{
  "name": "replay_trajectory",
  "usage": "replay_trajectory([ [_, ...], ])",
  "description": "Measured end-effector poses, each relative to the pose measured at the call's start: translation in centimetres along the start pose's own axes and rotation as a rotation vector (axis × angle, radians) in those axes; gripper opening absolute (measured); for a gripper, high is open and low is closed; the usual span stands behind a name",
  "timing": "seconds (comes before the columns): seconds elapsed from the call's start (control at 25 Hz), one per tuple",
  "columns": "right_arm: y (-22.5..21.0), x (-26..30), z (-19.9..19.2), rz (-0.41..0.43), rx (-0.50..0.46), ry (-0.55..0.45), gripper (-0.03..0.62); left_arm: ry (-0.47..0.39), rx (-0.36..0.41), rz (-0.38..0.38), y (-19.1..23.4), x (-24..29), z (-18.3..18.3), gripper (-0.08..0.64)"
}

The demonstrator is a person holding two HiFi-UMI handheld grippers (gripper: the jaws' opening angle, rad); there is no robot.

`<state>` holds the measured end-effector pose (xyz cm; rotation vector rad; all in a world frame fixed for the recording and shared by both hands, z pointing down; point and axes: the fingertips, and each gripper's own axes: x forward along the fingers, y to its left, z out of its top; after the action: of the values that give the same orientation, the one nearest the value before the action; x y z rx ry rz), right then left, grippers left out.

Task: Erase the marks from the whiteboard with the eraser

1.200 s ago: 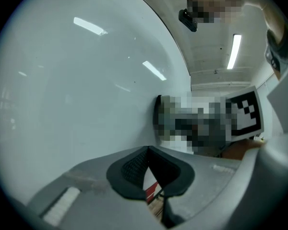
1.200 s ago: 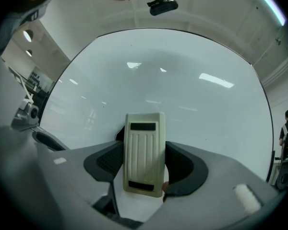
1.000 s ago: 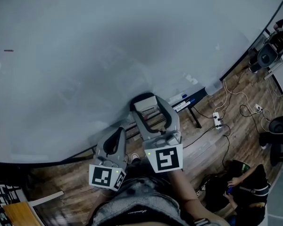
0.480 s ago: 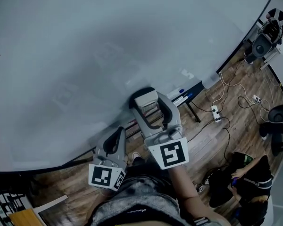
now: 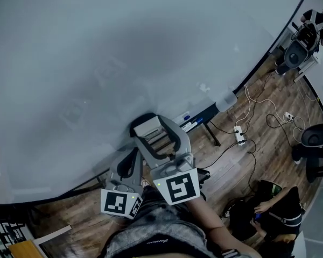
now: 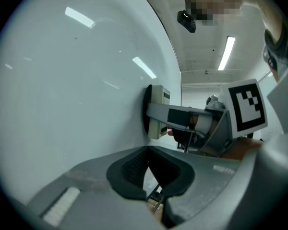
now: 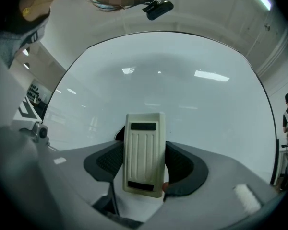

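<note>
Wide white whiteboard is spread across the background | cream ribbed plastic eraser is pinched by right hand-held gripper, laid flat on board for wiping | left hand-held gripper is held aside, pressed together, empty.

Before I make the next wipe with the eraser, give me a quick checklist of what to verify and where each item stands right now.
1. Eraser gripped: ok. The right gripper has its jaws shut on the eraser's two long sides.
2. Eraser on the whiteboard: ok. The left gripper view shows its dark face flat against the board.
3. Left gripper out of the way: ok. It is shut, holds nothing and sits below the eraser.
4. Ink left to wipe: cannot tell. No clear mark shows in any view, only faint grey patches on the board.
</note>
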<state>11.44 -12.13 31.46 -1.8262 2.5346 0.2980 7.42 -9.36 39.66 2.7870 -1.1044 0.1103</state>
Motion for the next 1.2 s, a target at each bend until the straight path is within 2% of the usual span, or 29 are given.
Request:
replay_trajectory([
  [0.16, -3.5, -0.6, -0.1, 0.001, -0.035, -0.005, 0.267, 0.011, 0.008, 0.005, -2.5, 3.6, 0.1, 0.003],
  [0.36, -10.9, -1.2, -0.9, -0.004, -0.015, -0.02, 0.268, 0.025, 0.021, 0.017, -5.7, 9.6, 0.3, 0.003],
  [0.64, -12.4, -1.3, -1.0, 0.032, -0.01, -0.029, 0.268, -0.005, 0.028, 0.065, -6.1, 11.0, 1.1, 0.003],
  [1.04, -18.3, -2.4, -1.2, 0.085, 0.011, -0.05, 0.267, -0.016, 0.009, 0.148, -8.8, 14.5, 1.4, 0.003],
  [1.2, -20.7, -2.5, -1.9, 0.074, 0.011, -0.046, 0.267, -0.018, 0.002, 0.164, -9.5, 15.6, 1.1, 0.003],
])
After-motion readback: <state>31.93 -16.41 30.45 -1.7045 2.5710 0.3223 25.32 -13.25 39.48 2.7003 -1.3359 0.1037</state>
